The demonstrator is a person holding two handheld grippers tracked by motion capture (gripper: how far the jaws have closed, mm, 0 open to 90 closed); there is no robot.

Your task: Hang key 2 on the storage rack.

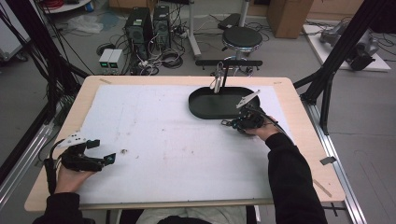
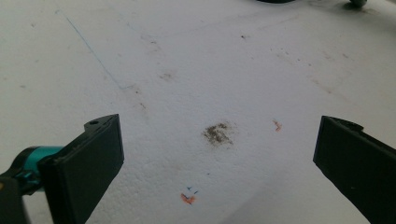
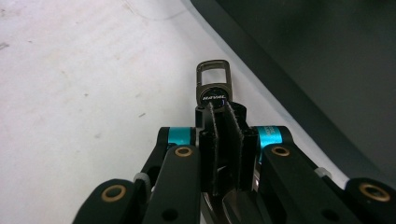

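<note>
White foam sheet (image 1: pixel 177 140) covers most of the wooden table (image 1: pixel 299 140), and over on the left the left gripper (image 1: pixel 103 150) sits low above it with its 2 jaws spread wide and nothing between them, just a brownish smudge (image 2: pixel 218 133) and a couple of orange flecks (image 2: pixel 187 199) on the sheet ahead of it. Moving right, the right gripper (image 1: pixel 229 123) has its jaws pinched tight on a small dark metal key fob (image 3: pixel 214 88) whose rectangular loop pokes out past the tips, and the black oval tray (image 1: pixel 201 108) is just beyond and beside that gripper, with the fob itself over the white sheet right at the tray's edge.
</note>
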